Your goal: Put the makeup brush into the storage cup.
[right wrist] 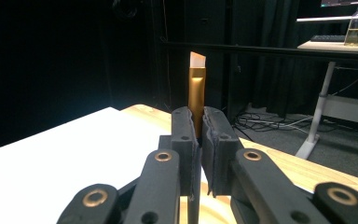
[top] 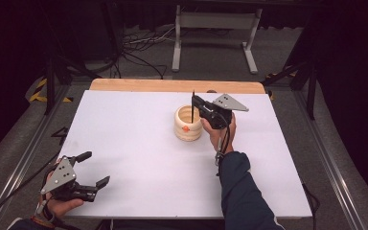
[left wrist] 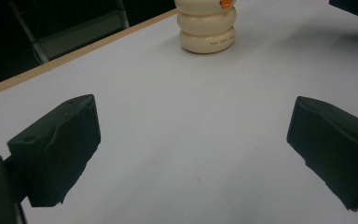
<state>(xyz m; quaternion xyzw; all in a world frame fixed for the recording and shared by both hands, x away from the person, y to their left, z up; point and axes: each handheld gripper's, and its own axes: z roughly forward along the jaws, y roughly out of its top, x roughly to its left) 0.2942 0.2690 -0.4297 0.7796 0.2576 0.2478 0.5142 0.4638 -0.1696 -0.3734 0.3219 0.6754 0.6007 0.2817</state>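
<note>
The right gripper (right wrist: 199, 135) is clamped on a slim brush (right wrist: 196, 88) with a copper ferrule and angled tip, held above a ribbed cream holder (top: 188, 123) on the white table (top: 139, 158). The left gripper (top: 92, 168) is held apart, near the table's corner.

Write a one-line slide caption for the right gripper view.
Right gripper shut on a slim makeup brush, its gold ferrule and pale angled tip upright above the white table.
</note>
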